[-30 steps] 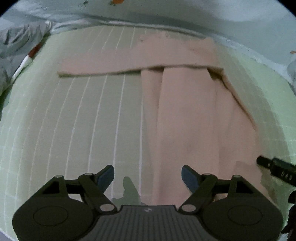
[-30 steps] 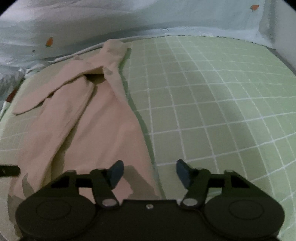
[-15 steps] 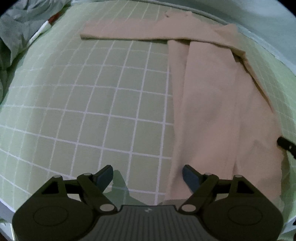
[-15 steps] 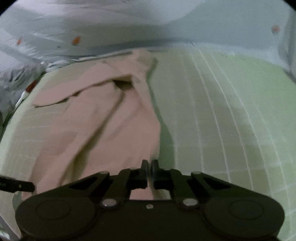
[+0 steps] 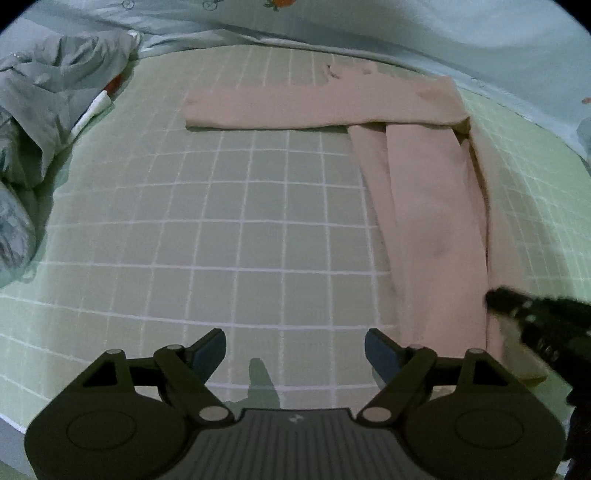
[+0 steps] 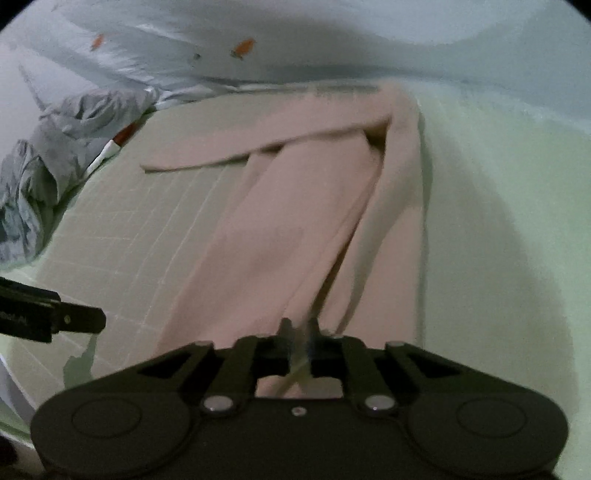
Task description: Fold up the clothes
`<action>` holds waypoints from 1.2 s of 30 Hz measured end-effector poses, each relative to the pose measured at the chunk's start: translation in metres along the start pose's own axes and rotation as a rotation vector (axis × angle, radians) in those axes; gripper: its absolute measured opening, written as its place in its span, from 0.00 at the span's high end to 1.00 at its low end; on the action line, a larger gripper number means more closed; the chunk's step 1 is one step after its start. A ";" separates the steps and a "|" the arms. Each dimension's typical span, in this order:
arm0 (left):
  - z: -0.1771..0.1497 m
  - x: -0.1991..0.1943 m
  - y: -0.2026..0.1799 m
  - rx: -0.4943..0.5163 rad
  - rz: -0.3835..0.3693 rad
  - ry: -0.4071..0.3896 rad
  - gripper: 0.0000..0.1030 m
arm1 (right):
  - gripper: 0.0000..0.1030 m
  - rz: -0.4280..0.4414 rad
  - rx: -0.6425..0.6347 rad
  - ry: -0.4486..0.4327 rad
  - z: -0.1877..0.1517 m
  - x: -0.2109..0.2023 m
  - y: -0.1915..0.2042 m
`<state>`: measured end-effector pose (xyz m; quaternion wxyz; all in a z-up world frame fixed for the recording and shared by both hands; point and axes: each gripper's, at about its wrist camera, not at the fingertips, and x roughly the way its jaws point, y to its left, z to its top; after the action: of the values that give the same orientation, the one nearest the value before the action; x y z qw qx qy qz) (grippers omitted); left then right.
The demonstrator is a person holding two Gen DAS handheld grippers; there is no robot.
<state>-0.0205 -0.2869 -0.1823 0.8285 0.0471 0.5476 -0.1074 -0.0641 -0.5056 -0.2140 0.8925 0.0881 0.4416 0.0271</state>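
A pale pink long-sleeved garment lies on the green checked bed sheet, its body folded lengthwise and one sleeve stretched out to the left at the far end. My left gripper is open and empty, over bare sheet left of the garment's near end. My right gripper is shut on the near hem of the garment and lifts it off the sheet. The right gripper also shows in the left wrist view.
A crumpled grey cloth lies at the left edge of the bed. A light blue quilt with a carrot print runs along the far side. The left gripper's finger shows in the right wrist view.
My right gripper closed on the garment's near hem and raised it, moving left. My left gripper stayed open and shifted left, off the garment.
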 end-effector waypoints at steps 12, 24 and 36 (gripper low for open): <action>-0.015 -0.003 0.021 0.087 -0.032 0.005 0.20 | 0.72 -0.169 0.303 -0.123 -0.029 -0.030 -0.022; 0.001 -0.006 0.050 -0.062 -0.005 -0.018 0.19 | 0.50 -0.253 0.017 -0.089 -0.019 -0.021 0.019; 0.091 0.024 0.082 -0.271 0.054 -0.085 0.18 | 0.30 -0.254 0.035 -0.166 0.078 0.015 -0.021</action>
<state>0.0890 -0.2276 -0.1715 0.8522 -0.0549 0.5201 -0.0121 0.0059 -0.5343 -0.1831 0.9204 0.0490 0.3744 -0.1009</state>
